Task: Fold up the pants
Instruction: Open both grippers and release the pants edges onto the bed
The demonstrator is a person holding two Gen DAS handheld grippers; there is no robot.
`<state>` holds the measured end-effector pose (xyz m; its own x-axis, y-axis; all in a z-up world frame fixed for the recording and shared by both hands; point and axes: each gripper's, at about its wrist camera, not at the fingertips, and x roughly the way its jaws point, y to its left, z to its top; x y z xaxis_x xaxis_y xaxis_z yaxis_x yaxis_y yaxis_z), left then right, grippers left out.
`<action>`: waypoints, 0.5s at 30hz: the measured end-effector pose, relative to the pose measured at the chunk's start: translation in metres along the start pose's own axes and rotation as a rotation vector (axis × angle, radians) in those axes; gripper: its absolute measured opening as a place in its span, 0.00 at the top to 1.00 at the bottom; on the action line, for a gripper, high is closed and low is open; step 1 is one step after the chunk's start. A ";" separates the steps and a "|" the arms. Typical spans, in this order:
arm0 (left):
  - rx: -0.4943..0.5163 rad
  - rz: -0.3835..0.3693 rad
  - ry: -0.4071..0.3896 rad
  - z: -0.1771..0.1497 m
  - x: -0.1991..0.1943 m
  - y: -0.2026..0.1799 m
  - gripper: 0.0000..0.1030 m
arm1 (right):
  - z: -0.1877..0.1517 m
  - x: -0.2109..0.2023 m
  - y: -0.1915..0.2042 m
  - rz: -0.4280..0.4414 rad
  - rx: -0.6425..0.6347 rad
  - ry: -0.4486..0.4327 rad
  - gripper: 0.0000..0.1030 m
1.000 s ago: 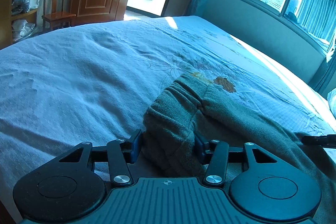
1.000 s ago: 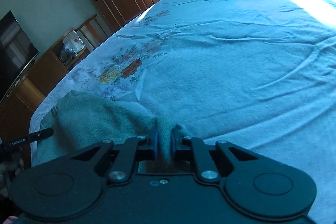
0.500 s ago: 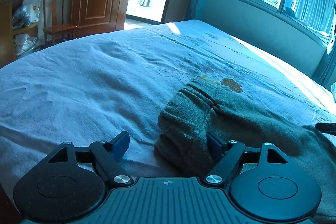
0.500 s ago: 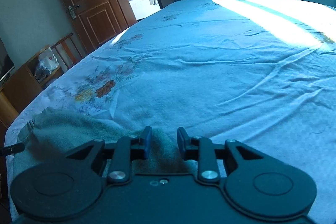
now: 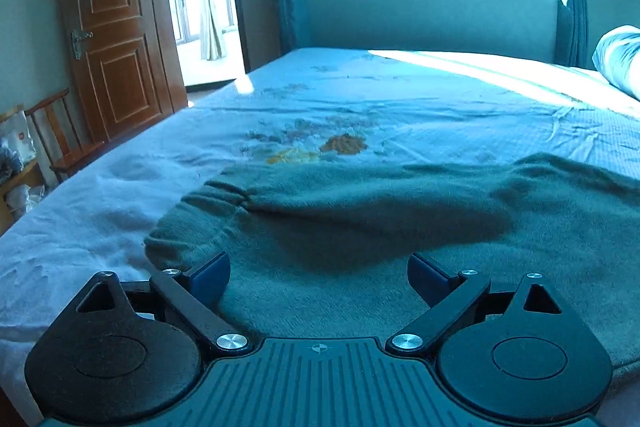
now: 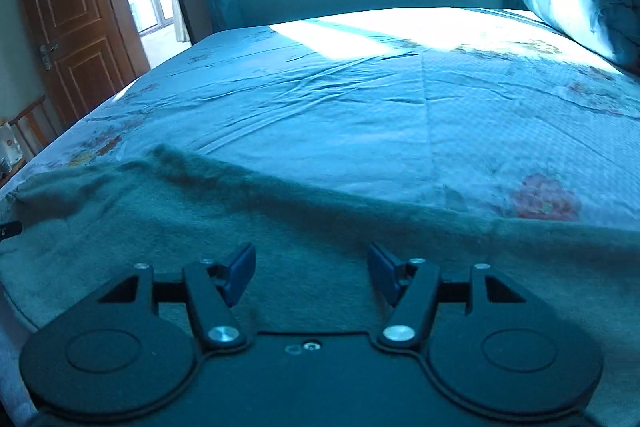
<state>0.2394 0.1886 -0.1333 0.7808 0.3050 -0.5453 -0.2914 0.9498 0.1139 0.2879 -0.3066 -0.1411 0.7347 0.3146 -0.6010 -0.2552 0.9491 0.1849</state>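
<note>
Grey-green fleece pants [image 5: 360, 219] lie spread flat across the near side of the bed, the gathered waistband [image 5: 208, 199] at the left in the left wrist view. My left gripper [image 5: 319, 277] hovers over the cloth near the waistband, its jaws opening wide, nothing pinched between the blue pads. In the right wrist view the same pants [image 6: 200, 219] stretch across the frame. My right gripper [image 6: 311, 273] is above them, its jaws opening too, with the cloth lying below the pads and not gripped.
The bed's pale blue flowered sheet [image 5: 400, 107] runs far beyond the pants. A rolled quilt [image 6: 584, 3] lies at the far right by the headboard. A wooden door [image 5: 116, 39] and a chair [image 5: 60, 139] stand off the bed's left side.
Both grippers have let go of the pants and spread their jaws. Each has swung round to face the window, and the pants now lie flat instead of bunched.
</note>
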 end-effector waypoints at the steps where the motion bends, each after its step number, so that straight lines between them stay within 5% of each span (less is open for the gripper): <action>1: 0.006 -0.004 0.024 -0.004 0.004 -0.001 0.08 | -0.003 -0.007 -0.018 -0.031 0.031 -0.004 0.47; 9: 0.040 0.000 0.001 -0.017 -0.004 -0.006 0.07 | -0.016 -0.072 -0.135 -0.278 0.230 -0.073 0.47; 15: 0.055 -0.031 -0.069 -0.013 -0.026 -0.028 0.04 | -0.037 -0.123 -0.122 -0.151 0.235 -0.212 0.34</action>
<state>0.2205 0.1529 -0.1336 0.8255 0.2781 -0.4911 -0.2373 0.9605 0.1450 0.2051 -0.4620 -0.1188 0.8735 0.1435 -0.4652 0.0001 0.9555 0.2949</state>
